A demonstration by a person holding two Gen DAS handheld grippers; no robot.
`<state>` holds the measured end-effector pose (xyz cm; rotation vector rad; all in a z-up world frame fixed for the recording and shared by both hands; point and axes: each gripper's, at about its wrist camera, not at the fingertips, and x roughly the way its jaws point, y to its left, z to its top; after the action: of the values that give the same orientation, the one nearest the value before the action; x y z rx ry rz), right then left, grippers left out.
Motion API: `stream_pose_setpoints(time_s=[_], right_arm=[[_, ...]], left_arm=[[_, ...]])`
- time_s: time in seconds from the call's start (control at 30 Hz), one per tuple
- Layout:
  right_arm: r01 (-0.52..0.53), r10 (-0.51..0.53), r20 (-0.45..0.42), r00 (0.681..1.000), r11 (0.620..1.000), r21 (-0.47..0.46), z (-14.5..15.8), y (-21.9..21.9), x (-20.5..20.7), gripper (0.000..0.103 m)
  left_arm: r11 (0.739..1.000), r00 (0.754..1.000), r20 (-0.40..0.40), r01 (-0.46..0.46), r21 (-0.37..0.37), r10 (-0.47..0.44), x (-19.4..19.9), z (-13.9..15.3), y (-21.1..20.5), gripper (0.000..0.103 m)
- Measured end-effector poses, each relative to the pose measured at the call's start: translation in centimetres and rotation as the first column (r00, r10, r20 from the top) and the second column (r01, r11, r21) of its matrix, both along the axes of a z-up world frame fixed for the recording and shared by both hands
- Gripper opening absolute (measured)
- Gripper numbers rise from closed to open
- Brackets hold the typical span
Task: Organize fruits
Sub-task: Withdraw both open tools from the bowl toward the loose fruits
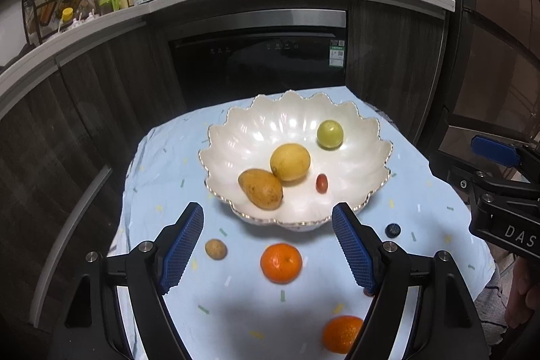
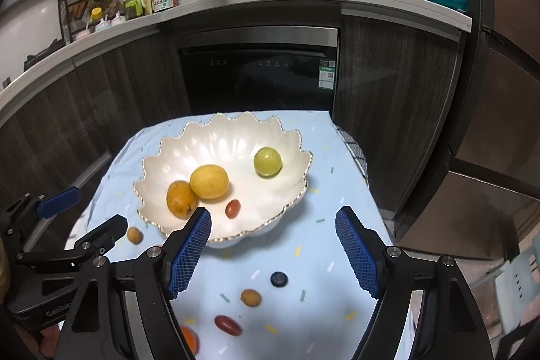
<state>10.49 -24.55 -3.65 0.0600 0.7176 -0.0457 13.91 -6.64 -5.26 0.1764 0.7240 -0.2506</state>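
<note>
White scalloped bowl (image 1: pixel 351 157) far — lemon (image 1: pixel 290 162), mango (image 1: pixel 260 189), green fruit (image 1: pixel 329 133) inside, orange (image 1: pixel 280 262) near, left gripper (image 1: pixel 268 245) and right gripper (image 2: pixel 273 250) both wide apart — empty.

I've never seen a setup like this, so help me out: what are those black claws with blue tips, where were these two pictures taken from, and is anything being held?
They are hand-held grippers, one per hand, each carrying a camera that looks along its fingers. One picture comes from the left gripper, the other from the right gripper. Both stand open and hold nothing. On the blue cloth sits a white scalloped bowl with four fruits inside. Loose before it lie an orange, a blueberry and several small fruits.
</note>
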Motion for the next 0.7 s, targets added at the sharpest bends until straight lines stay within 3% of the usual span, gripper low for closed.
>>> stream_pose_setpoints(time_s=[0.7], right_arm=[[-0.050,0.049,-0.056,0.997,0.999,-0.011,-4.2,0.2,-1.7,0.077]], left_arm=[[0.998,0.998,-0.009,0.059,0.033,-0.059,-3.8,-3.5,-0.5,0.078]])
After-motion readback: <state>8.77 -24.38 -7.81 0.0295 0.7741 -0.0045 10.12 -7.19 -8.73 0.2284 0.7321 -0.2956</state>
